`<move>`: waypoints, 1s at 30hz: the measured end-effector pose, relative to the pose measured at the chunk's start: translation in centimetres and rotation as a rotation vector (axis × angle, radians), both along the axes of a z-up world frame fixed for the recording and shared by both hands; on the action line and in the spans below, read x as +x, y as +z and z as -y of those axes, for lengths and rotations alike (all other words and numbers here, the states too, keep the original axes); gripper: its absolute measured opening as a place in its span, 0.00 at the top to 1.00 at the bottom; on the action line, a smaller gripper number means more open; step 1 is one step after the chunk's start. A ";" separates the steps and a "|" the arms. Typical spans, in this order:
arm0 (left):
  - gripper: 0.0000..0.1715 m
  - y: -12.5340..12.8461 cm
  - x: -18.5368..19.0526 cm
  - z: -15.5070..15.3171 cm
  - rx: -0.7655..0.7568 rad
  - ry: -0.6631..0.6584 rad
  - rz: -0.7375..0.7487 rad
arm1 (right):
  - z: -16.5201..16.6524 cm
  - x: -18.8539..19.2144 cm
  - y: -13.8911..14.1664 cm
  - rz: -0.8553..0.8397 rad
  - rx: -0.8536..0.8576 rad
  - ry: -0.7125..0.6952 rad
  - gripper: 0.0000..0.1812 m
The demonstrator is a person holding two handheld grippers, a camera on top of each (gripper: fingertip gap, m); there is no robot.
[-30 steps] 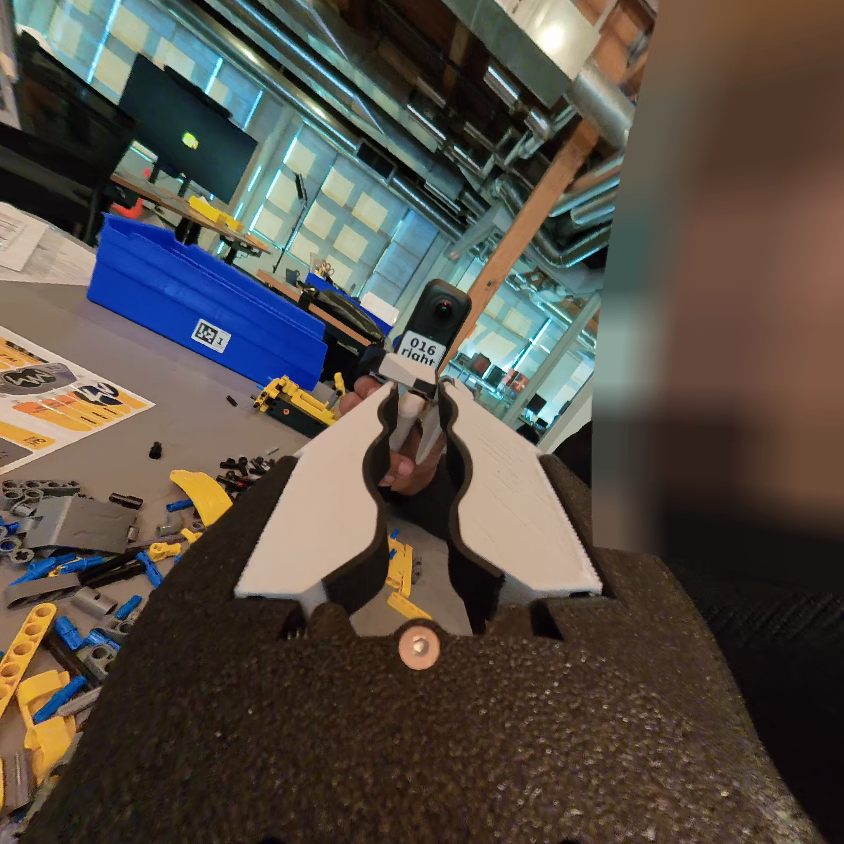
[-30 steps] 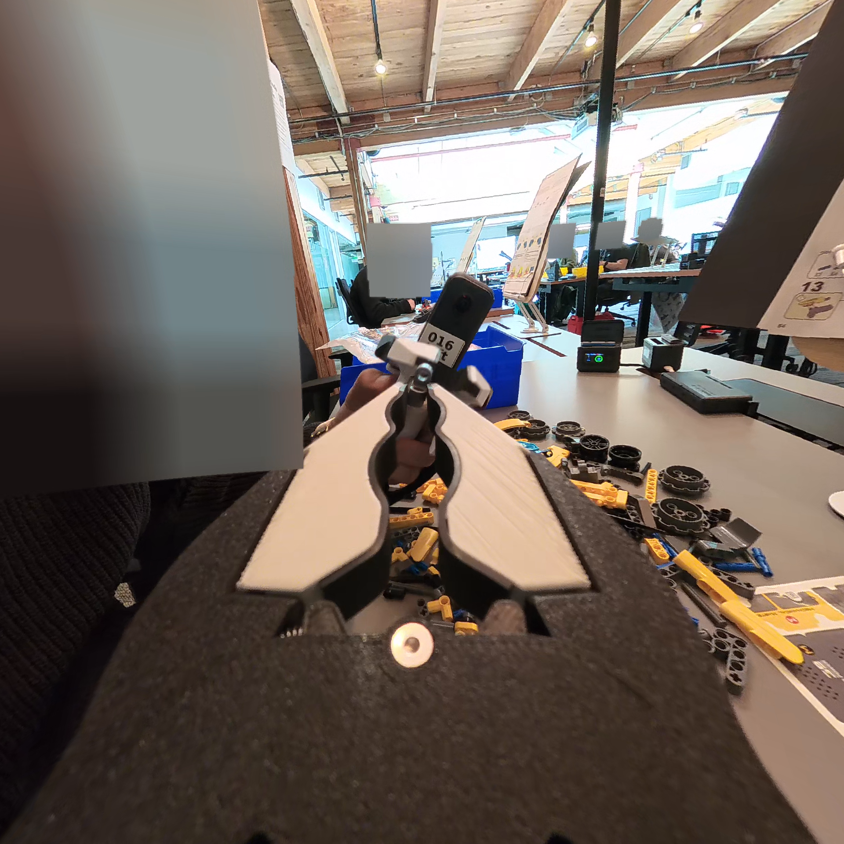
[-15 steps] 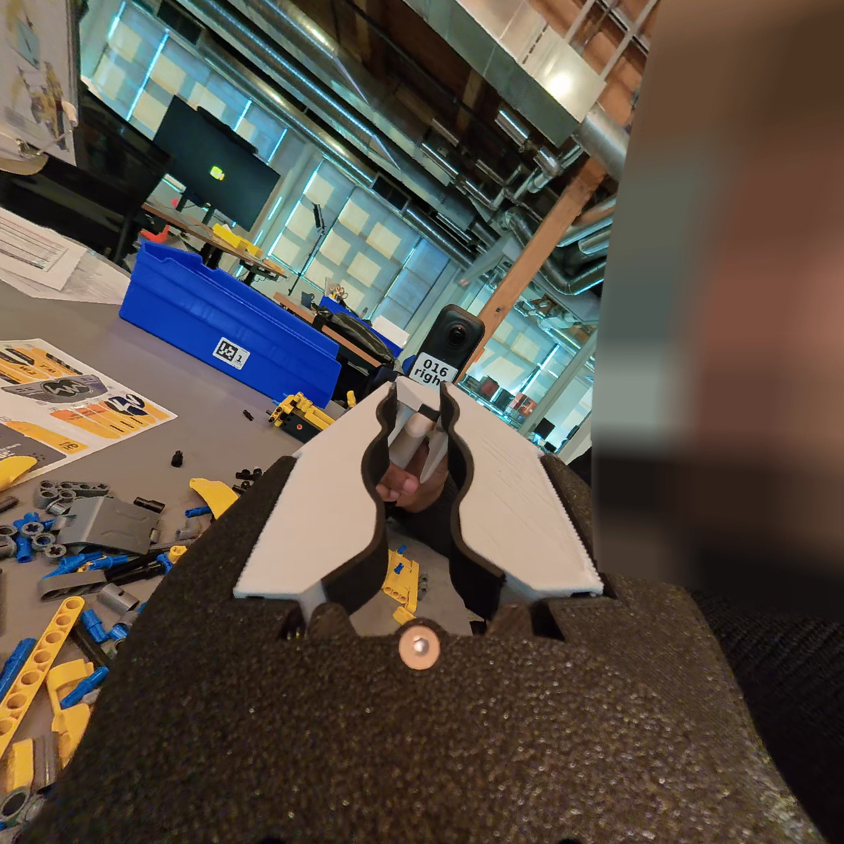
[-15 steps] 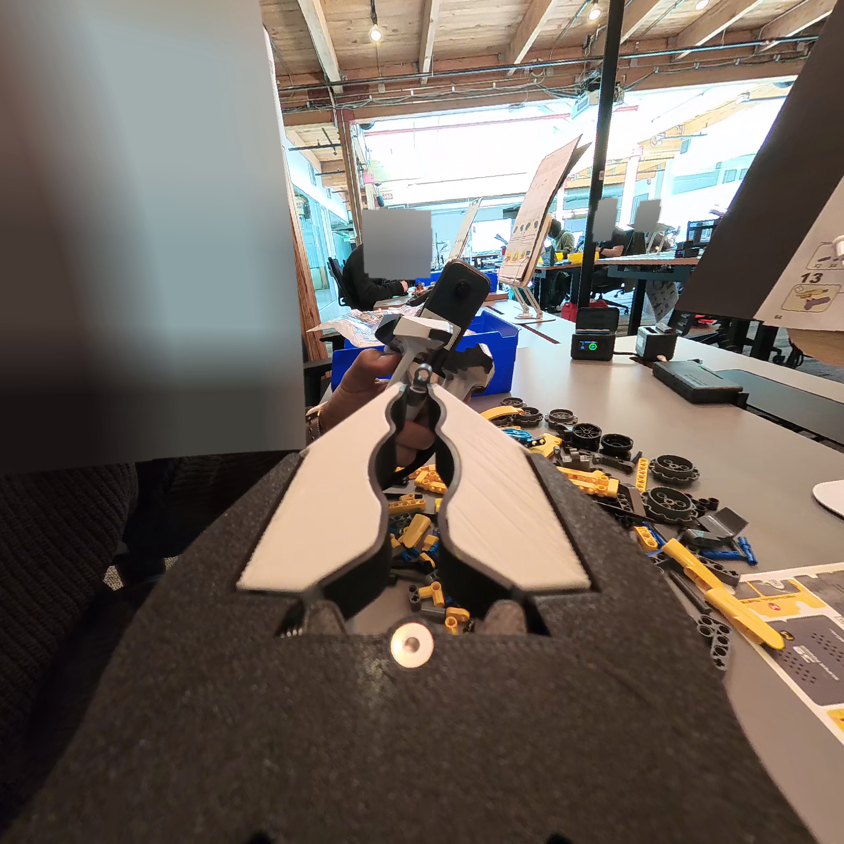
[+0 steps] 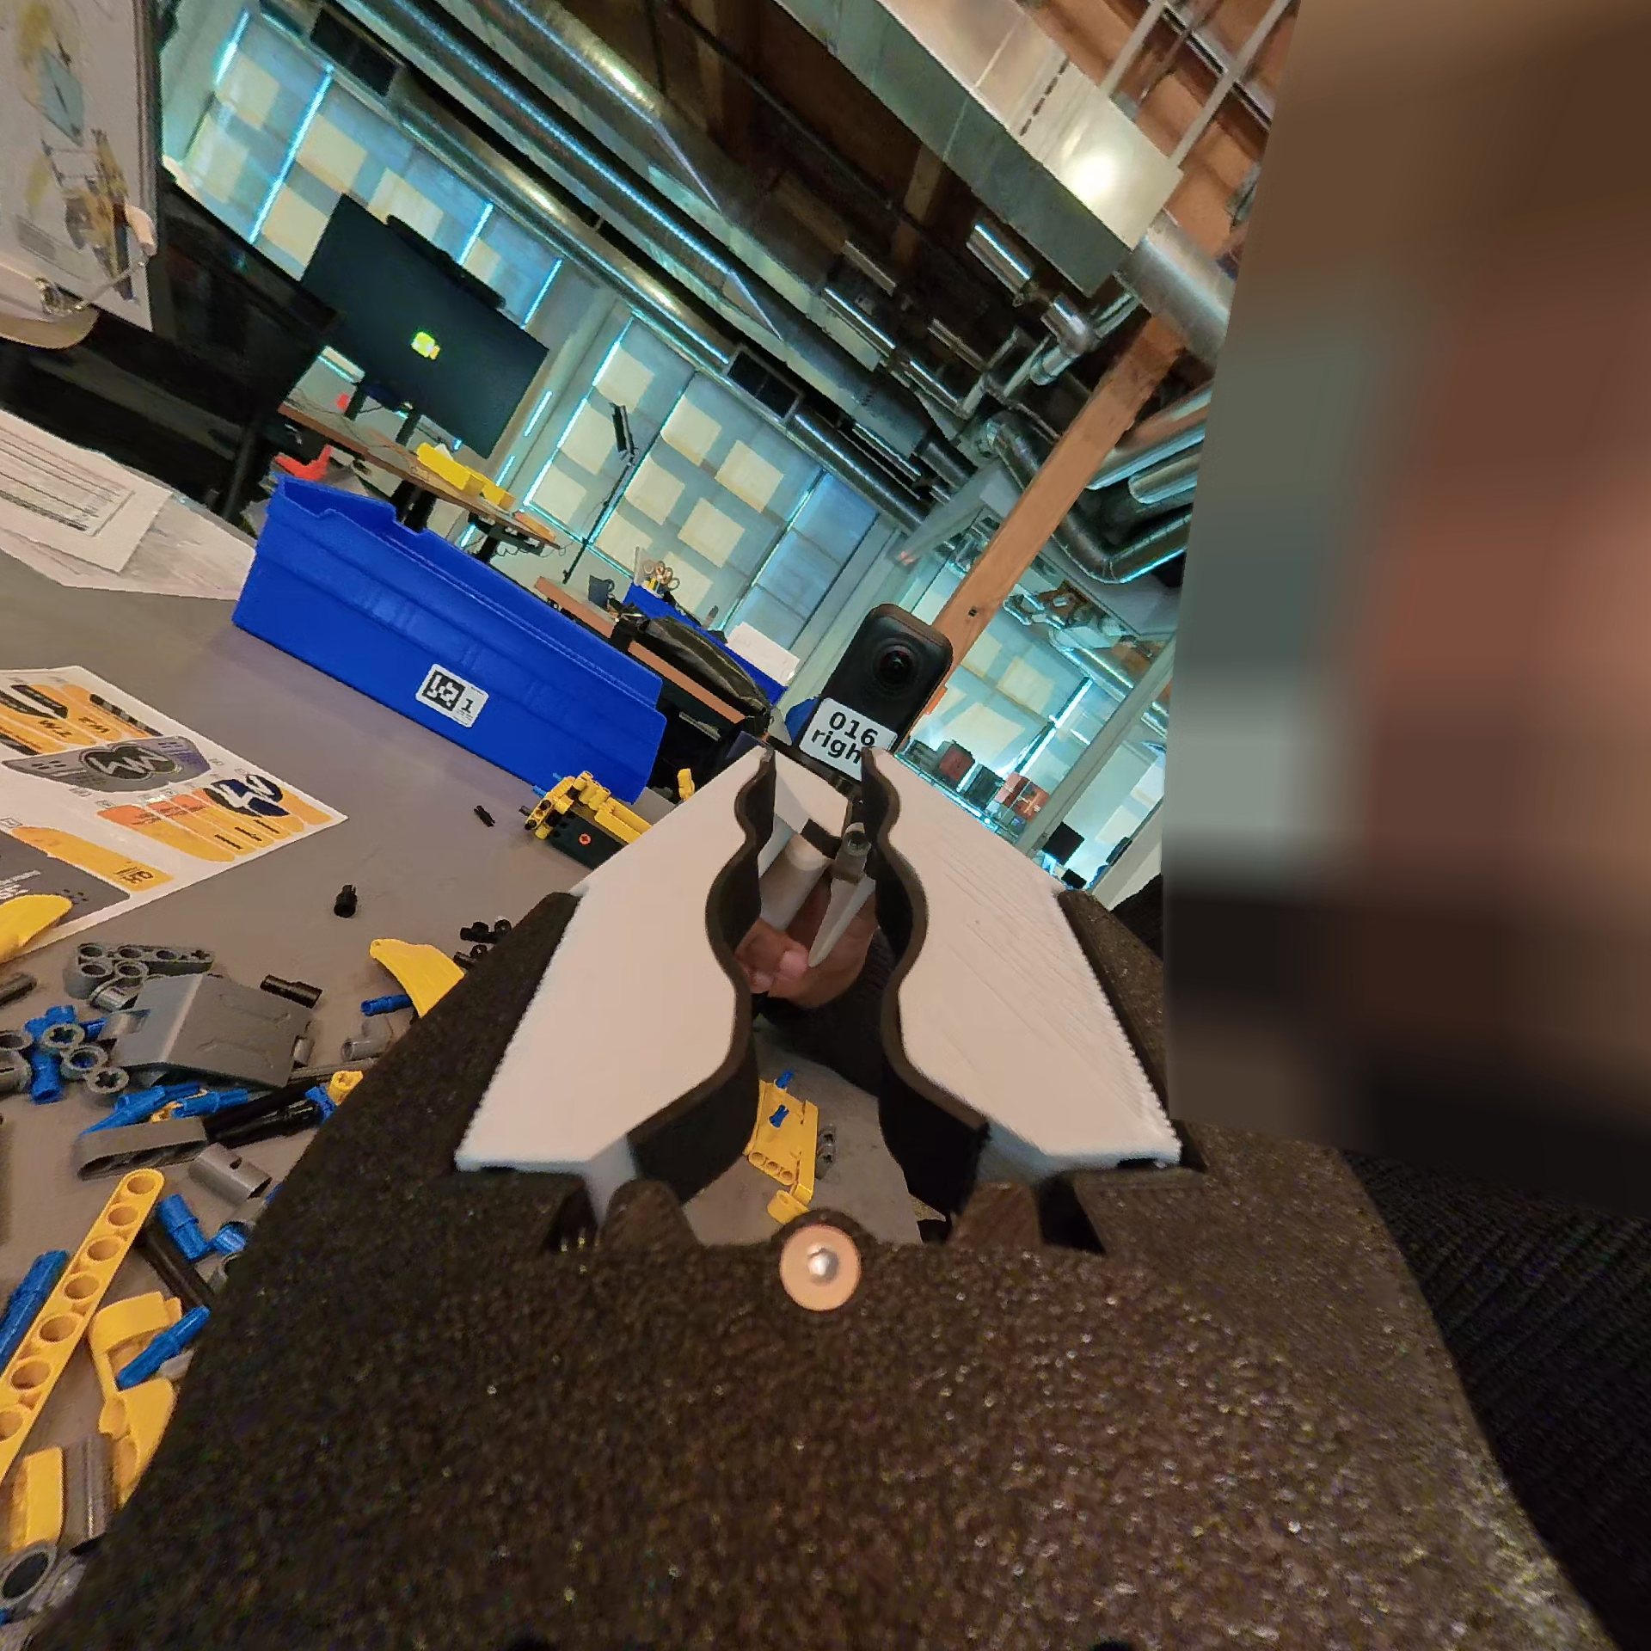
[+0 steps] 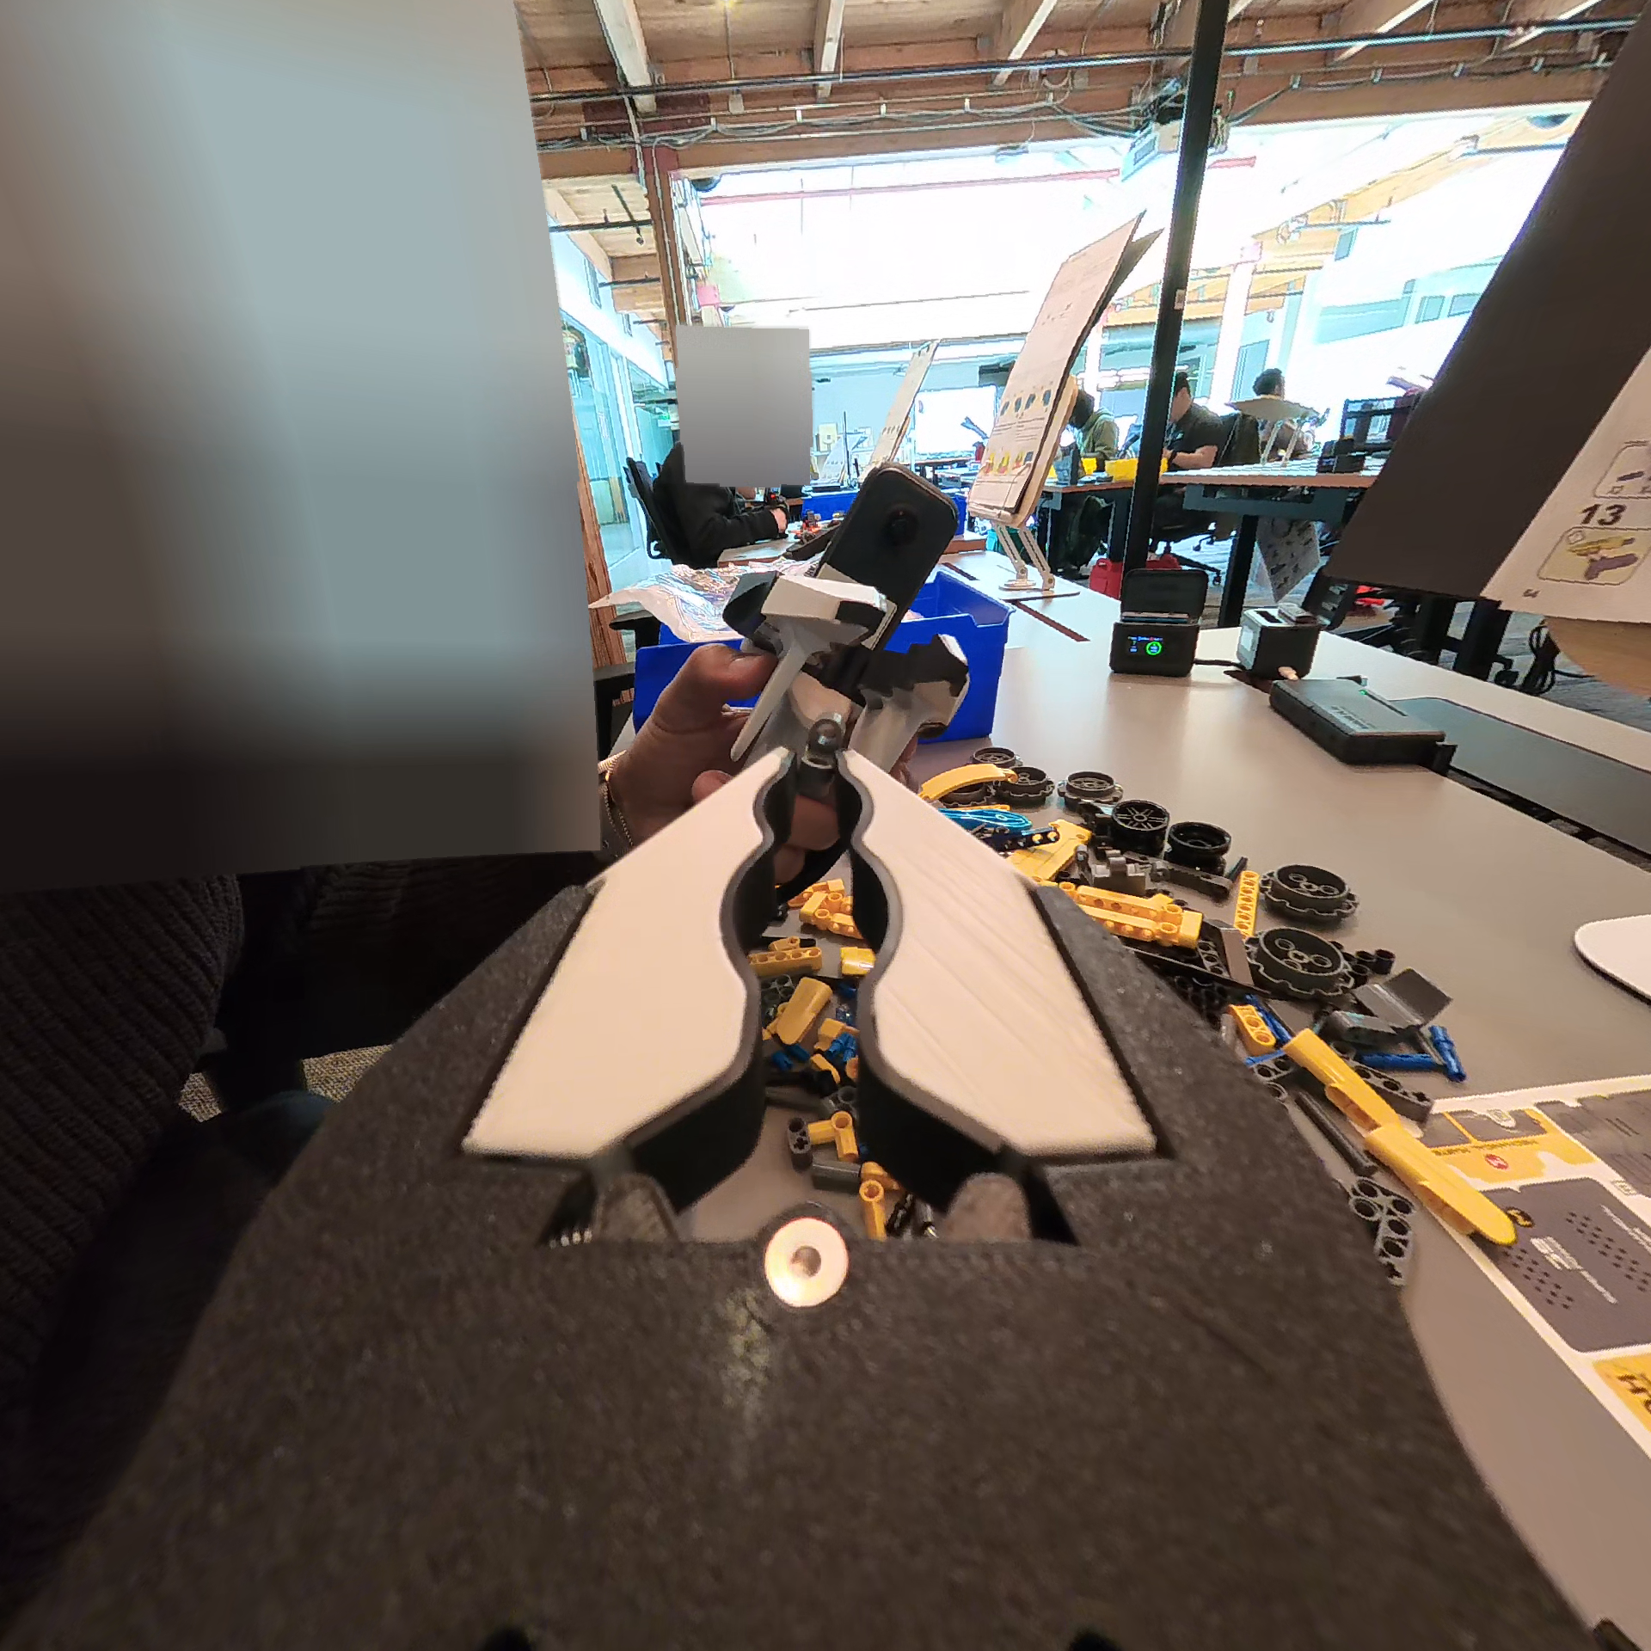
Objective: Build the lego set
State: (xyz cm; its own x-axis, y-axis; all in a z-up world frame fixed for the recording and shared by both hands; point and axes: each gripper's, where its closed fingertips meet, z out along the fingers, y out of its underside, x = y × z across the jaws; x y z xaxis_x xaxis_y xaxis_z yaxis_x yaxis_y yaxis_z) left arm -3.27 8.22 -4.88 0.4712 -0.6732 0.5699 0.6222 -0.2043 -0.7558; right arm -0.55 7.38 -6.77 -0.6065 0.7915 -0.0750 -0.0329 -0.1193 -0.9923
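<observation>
Both grippers are held up above the grey table point(image 6: 1251, 786) and face each other tip to tip. My right gripper point(image 6: 817, 759) is shut on a small grey piece with a ball end point(image 6: 820, 737). My left gripper point(image 5: 817, 764) is slightly open with nothing between its tips. Through its gap I see the right gripper point(image 5: 817, 884), the grey piece point(image 5: 853, 844) and a hand behind. In the right wrist view the left gripper point(image 6: 826, 706) is tilted, held by a hand point(image 6: 697, 715), its fingers close around the grey piece.
Loose yellow, blue and grey building parts point(image 5: 134, 1072) and black wheels point(image 6: 1295, 960) are scattered on the table. There are printed sheets point(image 5: 134, 804) point(image 6: 1563, 1251), a blue bin point(image 5: 447, 652) point(image 6: 965, 643) and black devices point(image 6: 1152, 625) farther back. The grippers are tip to tip, or close to it.
The two grippers have come closer together. The left gripper has tilted and risen in the right wrist view. The left wrist view has swung left, with the blue bin shifting right in it.
</observation>
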 end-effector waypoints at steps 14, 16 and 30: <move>0.89 0.0 0.0 0.0 0.001 0.000 0.004 | 0.0 -0.1 -0.2 0.008 0.015 -0.006 0.95; 0.89 0.0 0.0 0.0 0.001 0.000 0.004 | 0.1 -0.1 -0.3 0.010 0.017 -0.007 0.96; 0.89 0.1 -0.1 0.0 0.002 0.001 0.009 | 0.2 -0.3 -0.5 0.018 0.025 -0.011 0.96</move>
State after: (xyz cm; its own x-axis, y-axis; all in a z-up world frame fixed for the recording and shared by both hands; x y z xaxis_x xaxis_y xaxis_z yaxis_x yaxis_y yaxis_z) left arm -3.37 8.22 -4.83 0.4666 -0.6741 0.5726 0.6292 -0.2021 -0.7505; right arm -0.80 7.17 -7.31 -0.5965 0.7999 -0.0661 -0.0163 -0.0944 -0.9954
